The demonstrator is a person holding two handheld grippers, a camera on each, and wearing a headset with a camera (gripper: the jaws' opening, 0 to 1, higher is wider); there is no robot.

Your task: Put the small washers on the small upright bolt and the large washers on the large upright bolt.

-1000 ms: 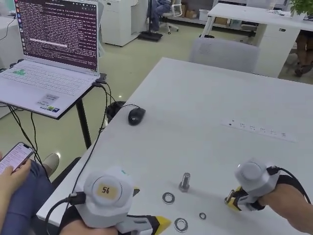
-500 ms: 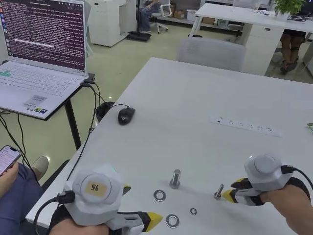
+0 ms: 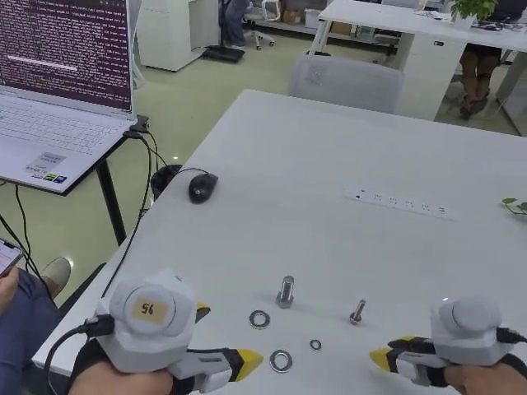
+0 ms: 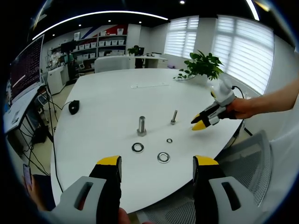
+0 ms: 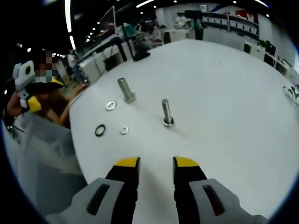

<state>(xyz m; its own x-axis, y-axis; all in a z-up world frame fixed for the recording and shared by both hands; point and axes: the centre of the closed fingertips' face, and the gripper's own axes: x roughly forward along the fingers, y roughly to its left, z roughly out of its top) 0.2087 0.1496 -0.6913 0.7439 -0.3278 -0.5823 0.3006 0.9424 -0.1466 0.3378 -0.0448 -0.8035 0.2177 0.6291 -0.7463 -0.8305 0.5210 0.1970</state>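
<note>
The large bolt (image 3: 285, 291) and the small bolt (image 3: 357, 311) stand upright on the white table (image 3: 329, 164), apart from each other. Two large washers (image 3: 259, 318) (image 3: 281, 360) and one small washer (image 3: 315, 345) lie flat in front of them. My left gripper (image 3: 226, 337) is open at the near edge, just left of the washers. In the left gripper view the nearer large washer (image 4: 163, 157) lies ahead of the left gripper (image 4: 158, 161). My right gripper (image 3: 389, 350) hovers right of the small bolt, open with a narrow gap. In the right gripper view the right gripper (image 5: 156, 162) points at the small bolt (image 5: 166, 113).
A black mouse (image 3: 202, 188) and a white power strip (image 3: 399, 203) lie farther back on the table. An open laptop (image 3: 49, 99) sits on a stand to the left, with cables hanging. A grey chair (image 3: 346, 82) stands at the far side.
The right gripper has let go of the small bolt and drawn back to the right. The bolt now stands alone on the table. The head camera has shifted.
</note>
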